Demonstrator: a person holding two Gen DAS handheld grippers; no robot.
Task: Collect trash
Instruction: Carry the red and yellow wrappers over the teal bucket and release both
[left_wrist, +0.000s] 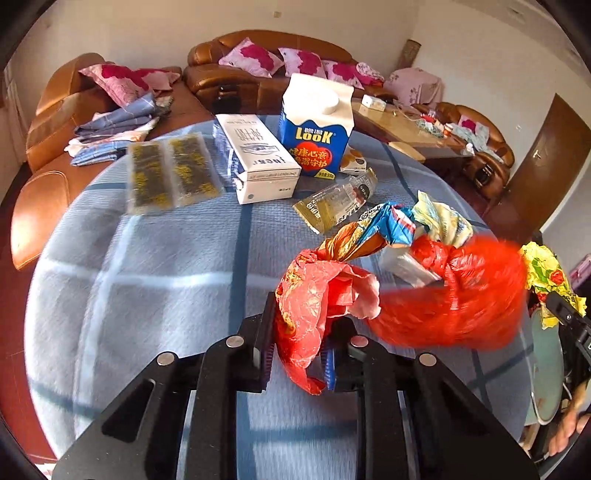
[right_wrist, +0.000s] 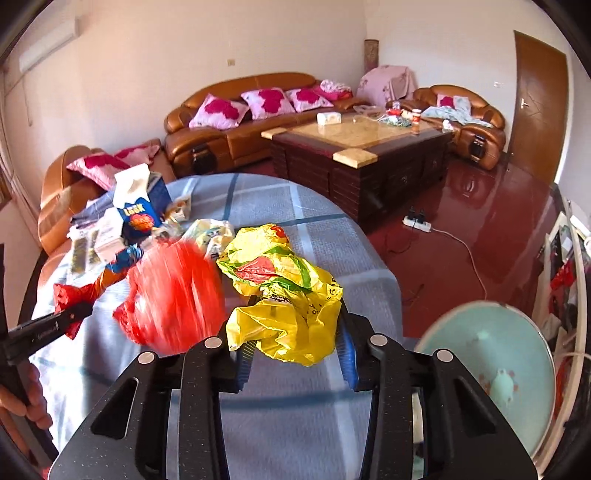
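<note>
Now the left tool (left_wrist: 300, 354) pinches a red wrapper (left_wrist: 314, 306); the right tool (right_wrist: 295, 350) apparently clamps a yellow bag (right_wrist: 288, 295).

Left tool (left_wrist: 297, 354) clamped on crumpled red wrapper (left_wrist: 317, 299) over blue plaid table (left_wrist: 147, 277) — blurred red plastic bag (left_wrist: 461, 295) just right of it. Behind: LOOK carton (left_wrist: 316, 133), white box (left_wrist: 258, 158), clear wrapper (left_wrist: 336, 201), two seaweed packets (left_wrist: 170, 171).

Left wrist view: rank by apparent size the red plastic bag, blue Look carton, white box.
1. red plastic bag, nearest the camera and blurred, so inflated
2. blue Look carton and white box: alike, not ranked
</note>
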